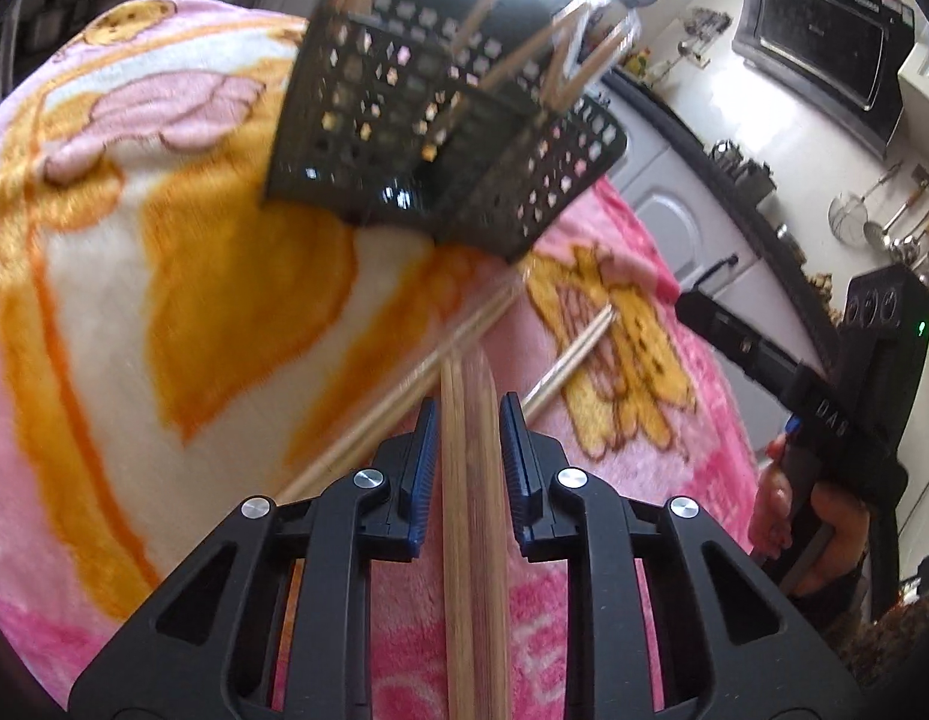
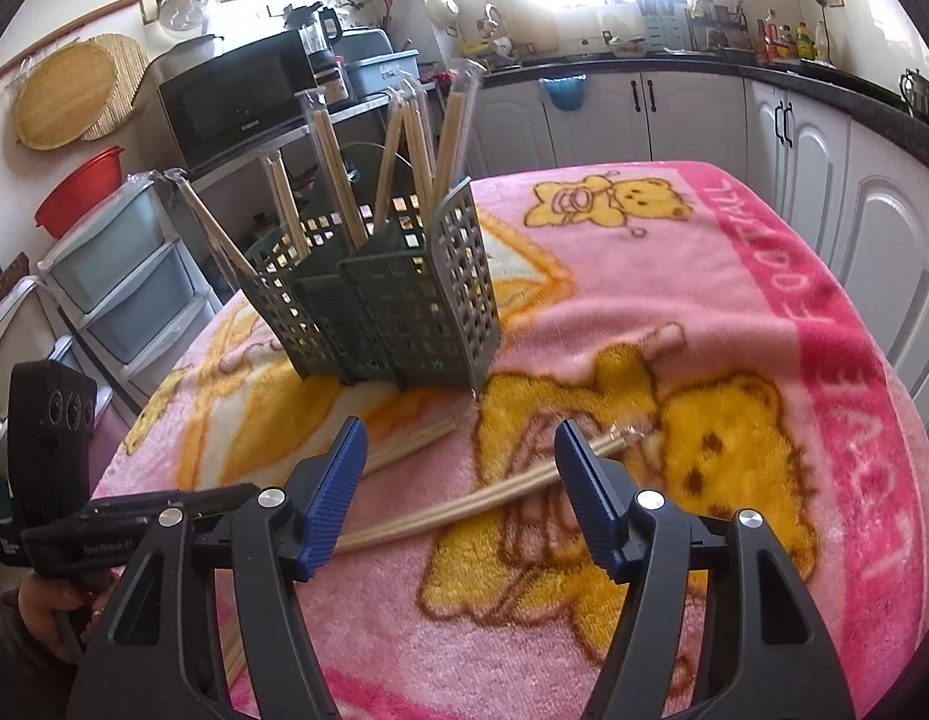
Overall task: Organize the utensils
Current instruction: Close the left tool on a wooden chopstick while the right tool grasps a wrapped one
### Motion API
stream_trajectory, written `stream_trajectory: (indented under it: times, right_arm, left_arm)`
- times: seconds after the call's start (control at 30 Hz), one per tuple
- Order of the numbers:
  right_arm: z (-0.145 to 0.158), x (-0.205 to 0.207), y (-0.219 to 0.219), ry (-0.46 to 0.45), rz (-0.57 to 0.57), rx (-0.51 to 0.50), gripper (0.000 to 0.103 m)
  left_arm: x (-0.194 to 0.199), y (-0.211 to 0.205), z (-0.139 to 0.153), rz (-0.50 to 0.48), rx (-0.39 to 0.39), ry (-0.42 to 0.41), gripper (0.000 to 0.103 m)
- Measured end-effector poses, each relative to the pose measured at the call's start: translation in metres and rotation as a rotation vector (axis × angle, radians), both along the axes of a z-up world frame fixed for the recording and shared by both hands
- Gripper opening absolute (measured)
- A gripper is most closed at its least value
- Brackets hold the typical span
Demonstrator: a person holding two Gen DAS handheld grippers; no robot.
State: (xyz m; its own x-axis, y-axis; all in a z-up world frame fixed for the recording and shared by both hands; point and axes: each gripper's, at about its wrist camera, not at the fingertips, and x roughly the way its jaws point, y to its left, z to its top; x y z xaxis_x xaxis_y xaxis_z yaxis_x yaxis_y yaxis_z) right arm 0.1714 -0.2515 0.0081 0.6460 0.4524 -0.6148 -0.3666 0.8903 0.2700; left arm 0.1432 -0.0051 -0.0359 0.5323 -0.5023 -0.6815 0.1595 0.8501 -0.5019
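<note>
A dark green perforated utensil caddy [image 2: 386, 300] stands on the pink blanket, with several wrapped chopstick pairs upright in it; it also shows in the left wrist view [image 1: 428, 138]. My left gripper [image 1: 469, 420] is shut on a wrapped chopstick pair [image 1: 470, 510] that runs forward between the fingers, above the blanket. My right gripper [image 2: 461, 480] is open and empty, just above a chopstick pair [image 2: 464, 507] lying on the blanket. Another pair [image 2: 413, 441] lies closer to the caddy. In the left wrist view two pairs lie on the blanket [image 1: 404, 390], [image 1: 575, 354].
The table is covered by a pink and yellow bear-print blanket [image 2: 734, 312]. Kitchen cabinets [image 2: 674, 114] and counter run behind and to the right. A microwave [image 2: 230, 99] and plastic drawers [image 2: 128, 282] stand at the left. The right gripper's body [image 1: 824, 384] shows in the left wrist view.
</note>
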Motion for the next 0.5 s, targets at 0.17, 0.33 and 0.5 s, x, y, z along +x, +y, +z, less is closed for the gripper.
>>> stream_trajectory:
  times: [0.17, 0.33, 0.5]
  right_arm:
    - [-0.006, 0.002, -0.005, 0.013, -0.012, 0.003, 0.062]
    - [-0.010, 0.008, -0.012, 0.031, -0.034, -0.004, 0.062]
    - [-0.019, 0.021, -0.018, 0.067, -0.061, -0.025, 0.062]
  left_arm:
    - [0.004, -0.012, -0.010, -0.014, 0.054, 0.028, 0.016]
    - [0.015, -0.020, -0.020, -0.021, 0.096, 0.053, 0.016]
    - [0.027, -0.023, -0.019, -0.025, 0.121, 0.055, 0.016]
